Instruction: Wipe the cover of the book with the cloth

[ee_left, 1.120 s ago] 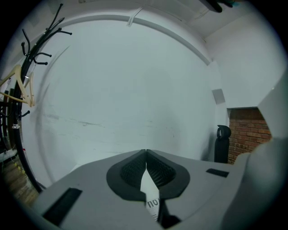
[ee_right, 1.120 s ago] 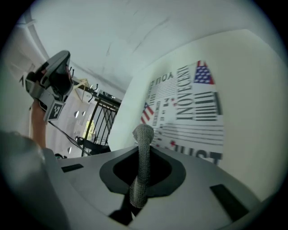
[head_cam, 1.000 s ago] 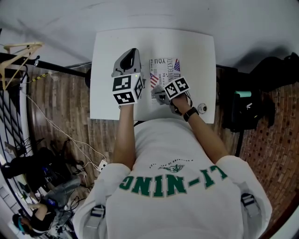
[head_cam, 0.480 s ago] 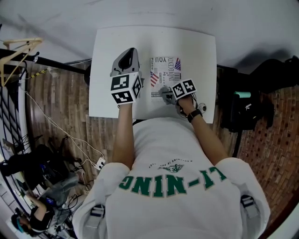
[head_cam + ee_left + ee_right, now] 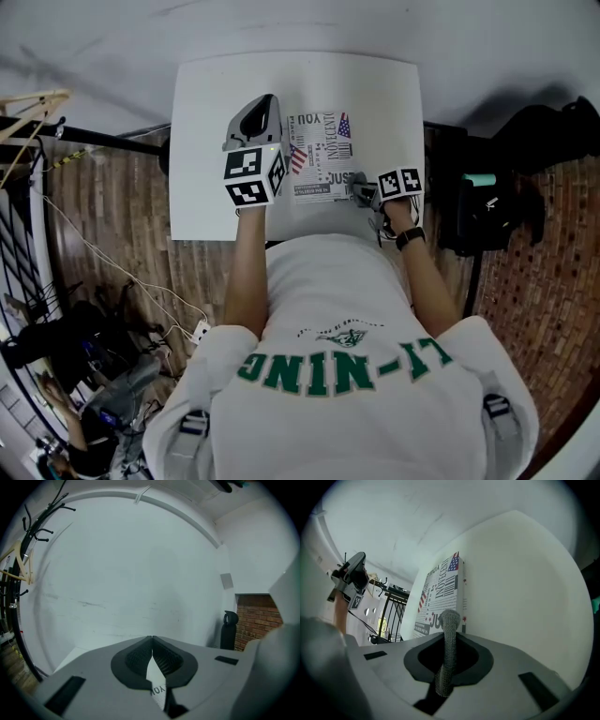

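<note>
Currently right gripper [image 5: 362, 193] clamps the grey knit cloth [image 5: 448, 641] at the book's [image 5: 319, 155] near-right corner, ready to wipe. Left gripper [image 5: 264, 103] is closed on nothing, beside the left edge, probably bracing.

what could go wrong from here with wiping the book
1. Only a narrow fold of the cloth sticks out of the right tongs, so the hard tips may scrape the cover of the book.
2. The cloth sits at the book's near right corner; a stroke toward the person would likely slip off onto the table.
3. The left tongs are shut near the book's left edge. Whether they pin it is unclear, so it may slide.
</note>
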Demonstrator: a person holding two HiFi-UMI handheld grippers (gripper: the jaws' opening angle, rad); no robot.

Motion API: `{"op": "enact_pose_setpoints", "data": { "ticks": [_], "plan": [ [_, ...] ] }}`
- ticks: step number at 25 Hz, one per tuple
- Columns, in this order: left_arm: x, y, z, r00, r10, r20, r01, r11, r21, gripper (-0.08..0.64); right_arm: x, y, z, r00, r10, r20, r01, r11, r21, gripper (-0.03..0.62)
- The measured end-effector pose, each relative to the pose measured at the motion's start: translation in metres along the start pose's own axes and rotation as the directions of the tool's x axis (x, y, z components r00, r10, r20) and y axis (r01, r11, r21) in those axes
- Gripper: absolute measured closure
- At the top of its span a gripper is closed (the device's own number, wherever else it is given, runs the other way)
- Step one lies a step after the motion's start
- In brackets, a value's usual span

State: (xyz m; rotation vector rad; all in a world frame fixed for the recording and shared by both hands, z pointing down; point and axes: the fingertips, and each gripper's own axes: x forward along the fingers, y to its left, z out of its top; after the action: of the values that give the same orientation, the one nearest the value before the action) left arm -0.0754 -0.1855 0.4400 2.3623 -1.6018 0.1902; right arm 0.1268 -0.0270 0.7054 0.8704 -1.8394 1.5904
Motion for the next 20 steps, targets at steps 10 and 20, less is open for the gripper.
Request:
{"op": "enact_pose_setpoints", "data": {
  "ticks": [10, 20],
  "plan": [
    [-0.012, 0.017, -0.001, 0.999, 0.054, -0.002, -0.054, 0.999, -0.002, 0.545, 0.046, 0.101, -0.012, 0.959, 0.142, -0.247, -0.197, 0.957, -0.215, 0.555],
    [-0.026, 0.037, 0.001, 0.994, 0.107, 0.003, -0.107, 0.994, -0.005, 0.545, 0.102, 0.129, -0.043, 0.886, 0.039, -0.462, -0.225, 0.908, -0.354, 0.557]
  ]
}}
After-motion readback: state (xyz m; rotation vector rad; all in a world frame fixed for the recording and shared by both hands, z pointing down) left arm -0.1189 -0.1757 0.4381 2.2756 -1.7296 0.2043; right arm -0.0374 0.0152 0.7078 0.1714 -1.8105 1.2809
